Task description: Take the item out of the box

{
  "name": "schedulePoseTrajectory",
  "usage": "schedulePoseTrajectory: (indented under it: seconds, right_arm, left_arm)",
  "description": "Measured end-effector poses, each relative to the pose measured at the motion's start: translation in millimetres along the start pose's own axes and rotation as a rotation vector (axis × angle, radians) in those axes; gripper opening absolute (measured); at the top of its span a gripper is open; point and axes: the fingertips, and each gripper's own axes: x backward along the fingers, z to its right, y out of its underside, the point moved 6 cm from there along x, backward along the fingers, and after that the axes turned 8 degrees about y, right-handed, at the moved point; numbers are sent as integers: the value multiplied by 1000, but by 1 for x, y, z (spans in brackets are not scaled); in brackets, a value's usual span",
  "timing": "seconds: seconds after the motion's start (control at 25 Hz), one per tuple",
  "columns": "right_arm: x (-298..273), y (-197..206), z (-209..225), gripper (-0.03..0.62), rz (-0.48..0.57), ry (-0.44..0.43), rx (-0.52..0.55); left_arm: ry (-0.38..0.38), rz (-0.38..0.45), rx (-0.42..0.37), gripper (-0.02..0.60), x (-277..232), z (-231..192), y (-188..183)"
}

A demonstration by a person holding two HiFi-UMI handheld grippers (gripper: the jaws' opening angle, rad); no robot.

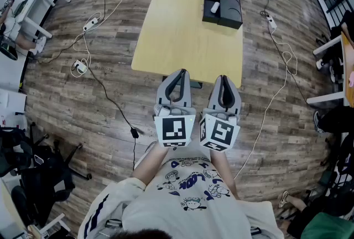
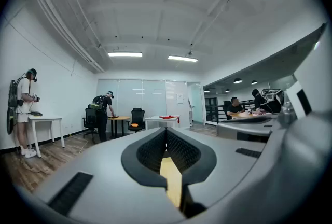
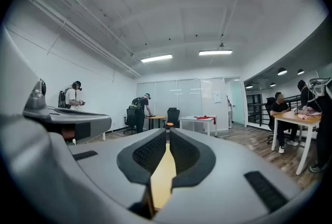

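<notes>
A: Progress on the task?
B: None yet, by my reading. The box [image 1: 228, 9] stands on the table [image 1: 177, 39], and the white item [image 1: 215, 7] still lies inside the box, in its left part.
A: Grippers?
B: Left gripper [image 1: 180, 73] and right gripper [image 1: 223, 78] are side by side and level, well short of the box. The left fingers [image 2: 150, 151] are pressed together with nothing between them. The right fingers [image 3: 182, 151] are likewise closed and empty.
A: What's left?
B: All of it, I judge: reach the box, spread the fingers, grip the item, lift it clear.
</notes>
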Motion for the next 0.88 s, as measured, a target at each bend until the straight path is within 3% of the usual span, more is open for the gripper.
schedulePoseTrajectory:
  seconds: [0.88]
  right_arm:
    - [-21,10,-24,43,-31,29,-27]
  left_arm:
    - [17,-13,17,14,-10,-35,11]
